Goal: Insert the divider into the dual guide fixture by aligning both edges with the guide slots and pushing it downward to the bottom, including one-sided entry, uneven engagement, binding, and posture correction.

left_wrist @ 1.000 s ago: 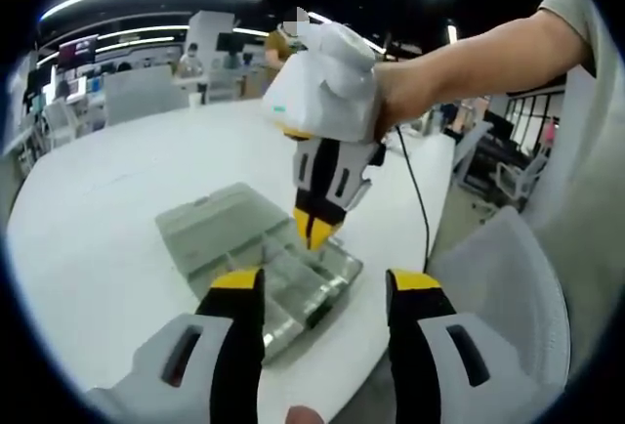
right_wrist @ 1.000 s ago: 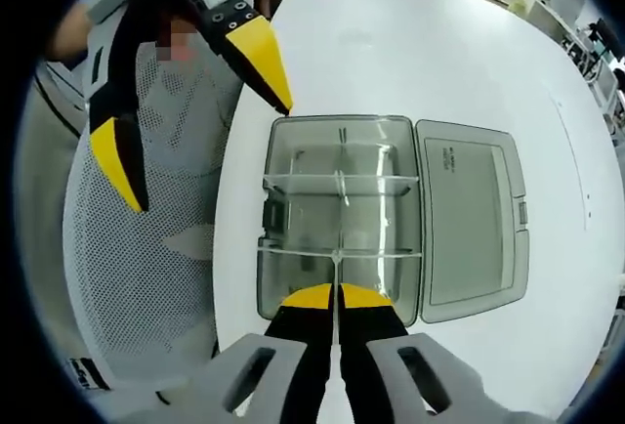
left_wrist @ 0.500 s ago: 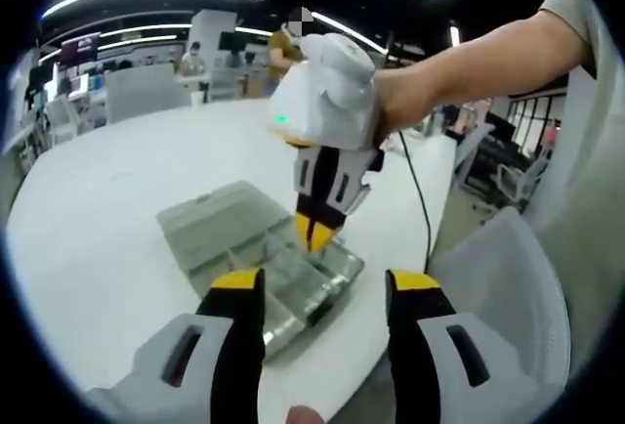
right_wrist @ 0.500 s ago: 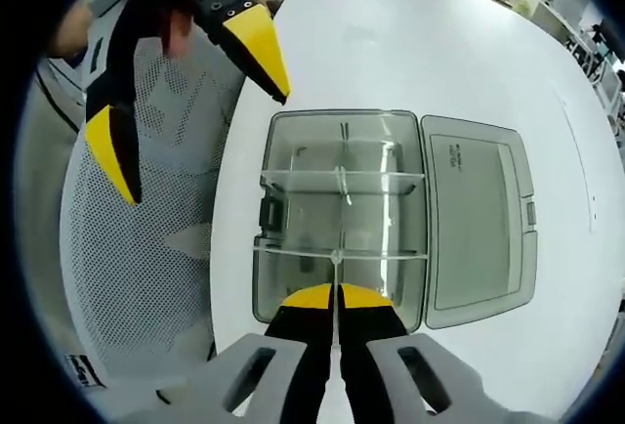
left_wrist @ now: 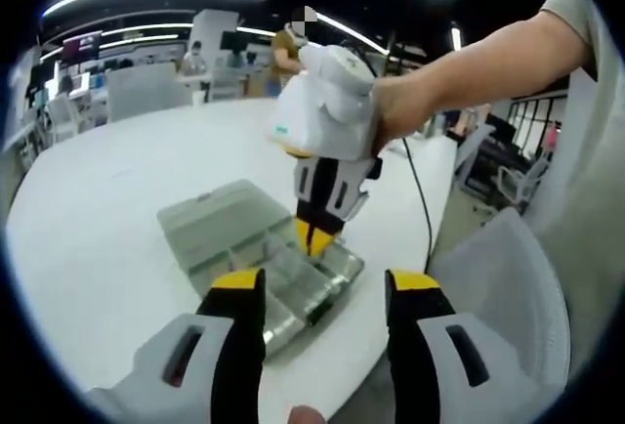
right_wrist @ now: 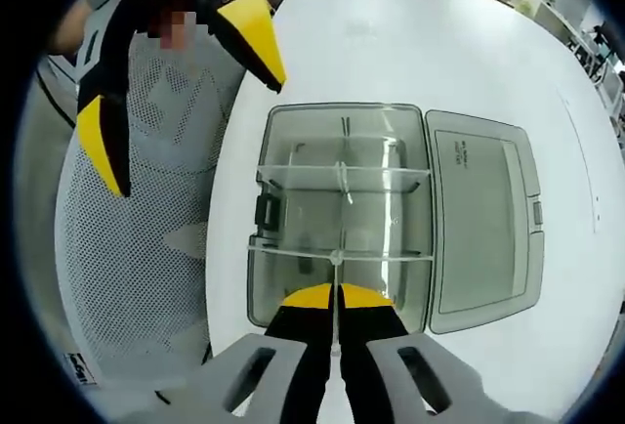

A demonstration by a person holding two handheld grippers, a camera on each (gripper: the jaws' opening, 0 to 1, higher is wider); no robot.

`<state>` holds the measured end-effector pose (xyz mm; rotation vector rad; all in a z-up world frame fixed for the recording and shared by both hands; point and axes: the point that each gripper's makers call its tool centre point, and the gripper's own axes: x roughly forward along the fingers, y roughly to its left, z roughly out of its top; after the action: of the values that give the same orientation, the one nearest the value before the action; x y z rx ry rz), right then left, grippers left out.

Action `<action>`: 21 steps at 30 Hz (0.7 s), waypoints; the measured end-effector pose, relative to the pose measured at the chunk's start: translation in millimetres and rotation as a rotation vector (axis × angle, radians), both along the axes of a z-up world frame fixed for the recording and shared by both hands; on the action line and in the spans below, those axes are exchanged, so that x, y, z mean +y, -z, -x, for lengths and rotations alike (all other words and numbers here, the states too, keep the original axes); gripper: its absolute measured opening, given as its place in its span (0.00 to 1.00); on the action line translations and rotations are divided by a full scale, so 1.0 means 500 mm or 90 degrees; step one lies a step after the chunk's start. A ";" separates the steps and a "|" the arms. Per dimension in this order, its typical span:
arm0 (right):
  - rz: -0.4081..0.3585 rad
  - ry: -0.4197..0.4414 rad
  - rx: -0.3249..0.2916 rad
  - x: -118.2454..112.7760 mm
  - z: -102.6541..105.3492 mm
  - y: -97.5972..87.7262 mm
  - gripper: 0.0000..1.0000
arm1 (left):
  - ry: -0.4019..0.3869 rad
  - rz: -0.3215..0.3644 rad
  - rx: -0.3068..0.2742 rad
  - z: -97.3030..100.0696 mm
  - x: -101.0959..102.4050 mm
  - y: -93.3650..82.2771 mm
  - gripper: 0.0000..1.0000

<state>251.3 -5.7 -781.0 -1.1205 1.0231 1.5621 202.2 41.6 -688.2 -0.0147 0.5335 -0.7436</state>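
Right gripper view looks almost straight down: the right gripper (right_wrist: 336, 299) has its yellow-tipped jaws pressed together on a thin clear divider (right_wrist: 336, 270), seen edge-on as a fine line running away from the jaws. The divider's long axis runs toward the far wall of the transparent box (right_wrist: 337, 214), crossing the nearer cross partition (right_wrist: 332, 258) at its middle. Its lower end is inside the near compartment; how deep it sits cannot be told. A second cross partition (right_wrist: 342, 172) spans the box farther on, and the box's hinged lid (right_wrist: 483, 219) lies open and flat on the white tabletop (right_wrist: 410, 43), on the side away from the table edge. The box sits close to the tabletop's near edge, beside a mesh chair (right_wrist: 146, 238). The left gripper (right_wrist: 171, 72) enters from the upper left, its jaws spread wide and holding nothing, one tip just above the box's corner.

Left gripper view shows this from the side, which the overhead angle hides: the left gripper (left_wrist: 322, 292) at the bottom with jaws wide apart and empty, and beyond them the box (left_wrist: 259, 248) near the table's edge. Over it the right gripper (left_wrist: 316, 238) points steeply downward, held by a person's hand (left_wrist: 395, 111), its tips at the box's top. The divider itself is too thin to make out here. Behind lies the rest of the tabletop (left_wrist: 117, 170).
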 end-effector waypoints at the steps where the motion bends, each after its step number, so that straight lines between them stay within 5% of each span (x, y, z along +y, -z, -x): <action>1: 0.000 0.001 -0.001 0.000 0.000 0.000 0.00 | -0.001 0.001 0.000 0.000 0.000 -0.001 0.47; 21: -0.009 0.011 -0.010 -0.002 -0.002 0.009 0.00 | -0.007 0.002 -0.002 0.009 -0.003 -0.008 0.46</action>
<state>252.3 -6.5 -785.3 -1.1102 1.0067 1.5420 197.9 40.3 -684.1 -0.0193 0.5282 -0.7337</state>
